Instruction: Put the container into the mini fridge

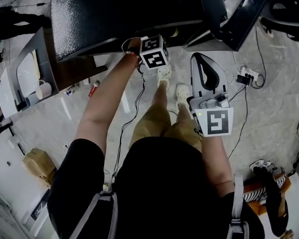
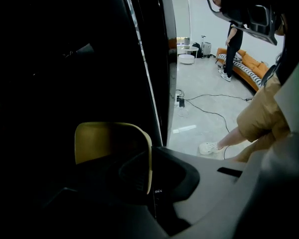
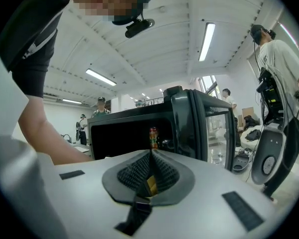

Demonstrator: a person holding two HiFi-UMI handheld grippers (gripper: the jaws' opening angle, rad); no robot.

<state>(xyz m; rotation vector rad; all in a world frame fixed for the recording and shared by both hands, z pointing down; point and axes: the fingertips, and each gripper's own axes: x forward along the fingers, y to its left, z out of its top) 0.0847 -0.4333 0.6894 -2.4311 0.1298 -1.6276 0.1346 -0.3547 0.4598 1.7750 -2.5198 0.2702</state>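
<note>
- We're in an open lab or test room: long strip lights (image 3: 208, 41) run across a white ceiling.
- Down below is a pale polished floor (image 1: 276, 118), with cables (image 2: 212, 95) trailing over it and a power strip (image 1: 246, 75) lying out in the open.
- On the far side, several people (image 3: 100, 107) stand about. At the right, one person (image 3: 281, 63) wears gear on head and chest.
- An orange sofa (image 2: 250, 67) sits by the far wall.

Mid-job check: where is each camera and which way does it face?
Head view: on the head, looking steeply down at the fridge top; left arm and legs show.
Left gripper view: on the left gripper, looking into the fridge, jaws shut on the container; legs show.
Right gripper view: on the right gripper, jaws together, facing the fridge's open front; left arm shows.
Shared: fridge and left arm, in head and right gripper views.
</note>
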